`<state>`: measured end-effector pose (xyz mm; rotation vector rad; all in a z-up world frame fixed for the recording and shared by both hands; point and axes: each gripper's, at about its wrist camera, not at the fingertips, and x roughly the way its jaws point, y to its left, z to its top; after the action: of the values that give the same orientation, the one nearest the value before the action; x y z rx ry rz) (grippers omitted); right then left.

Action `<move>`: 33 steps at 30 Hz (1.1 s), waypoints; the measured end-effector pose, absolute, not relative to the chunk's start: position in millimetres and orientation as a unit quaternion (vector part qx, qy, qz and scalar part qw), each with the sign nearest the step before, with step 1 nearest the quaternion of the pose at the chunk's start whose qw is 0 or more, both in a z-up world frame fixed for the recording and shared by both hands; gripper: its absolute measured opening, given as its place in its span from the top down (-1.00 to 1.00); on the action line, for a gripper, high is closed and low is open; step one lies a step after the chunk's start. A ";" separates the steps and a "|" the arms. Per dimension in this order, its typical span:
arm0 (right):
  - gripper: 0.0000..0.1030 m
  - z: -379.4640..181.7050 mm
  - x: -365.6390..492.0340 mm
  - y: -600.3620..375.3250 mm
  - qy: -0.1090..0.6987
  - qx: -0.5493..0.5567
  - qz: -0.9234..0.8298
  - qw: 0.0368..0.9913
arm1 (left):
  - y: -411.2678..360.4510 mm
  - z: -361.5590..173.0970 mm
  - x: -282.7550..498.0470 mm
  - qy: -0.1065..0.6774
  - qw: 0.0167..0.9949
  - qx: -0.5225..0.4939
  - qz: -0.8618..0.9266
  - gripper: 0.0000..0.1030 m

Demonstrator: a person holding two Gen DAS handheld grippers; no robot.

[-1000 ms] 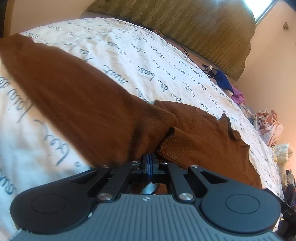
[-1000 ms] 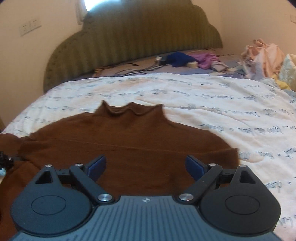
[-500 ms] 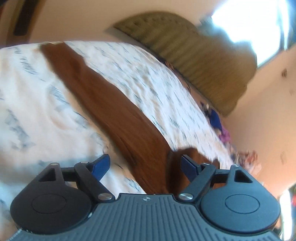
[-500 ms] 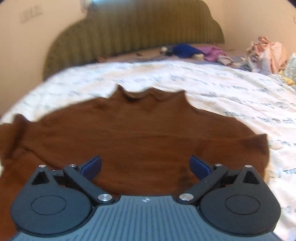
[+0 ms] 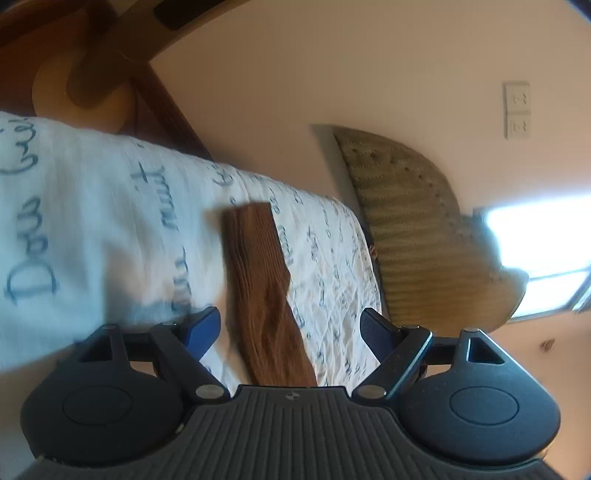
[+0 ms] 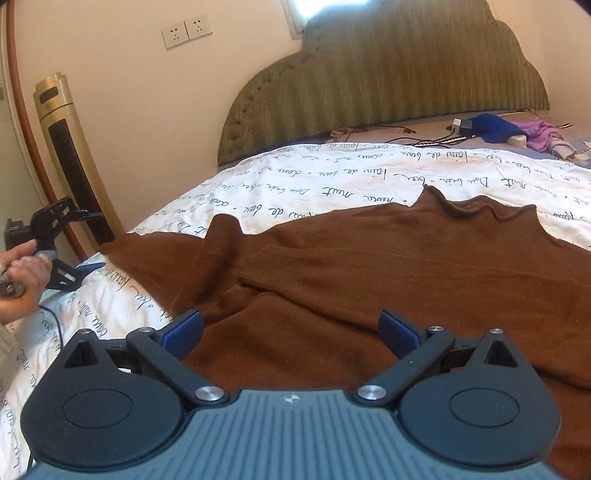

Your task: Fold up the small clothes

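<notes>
Now my left gripper (image 5: 290, 325) hangs wide and empty off the bed's left edge, with only a strip of the sweater (image 5: 258, 273) ahead between its jaws. My right gripper (image 6: 291, 332) gapes just as wide over the sweater's body, the folded-in sleeve (image 6: 332, 266) just ahead. A second ago the left was pinched on that cuff, and since nothing pins it now, I judge it could slip open when I lift the hem.

Script-printed bedspread (image 6: 332, 177) – green headboard (image 6: 388, 85), gold tower fan (image 6: 70, 155), 2 wall sockets (image 6: 186, 32).
</notes>
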<state>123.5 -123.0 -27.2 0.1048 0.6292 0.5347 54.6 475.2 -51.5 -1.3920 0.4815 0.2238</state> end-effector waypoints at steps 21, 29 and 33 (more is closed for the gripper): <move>-0.97 -5.7 78.6 -188.5 0.297 0.111 0.221 0.922 | 313.8 69.6 86.0 0.231 0.896 -0.377 -0.044 0.94; -0.97 -11.3 88.8 -229.3 0.320 0.158 0.216 0.909 | 129.3 33.3 101.8 0.281 0.900 -0.295 -0.153 0.93; -0.97 -19.2 104.4 -246.0 0.351 0.187 0.208 0.894 | 68.4 -17.2 119.5 0.332 0.905 -0.228 -0.140 0.93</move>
<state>104.4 -246.0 -19.2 0.3879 0.7272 0.4318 119.5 68.4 -17.2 -0.4712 0.6858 -0.2897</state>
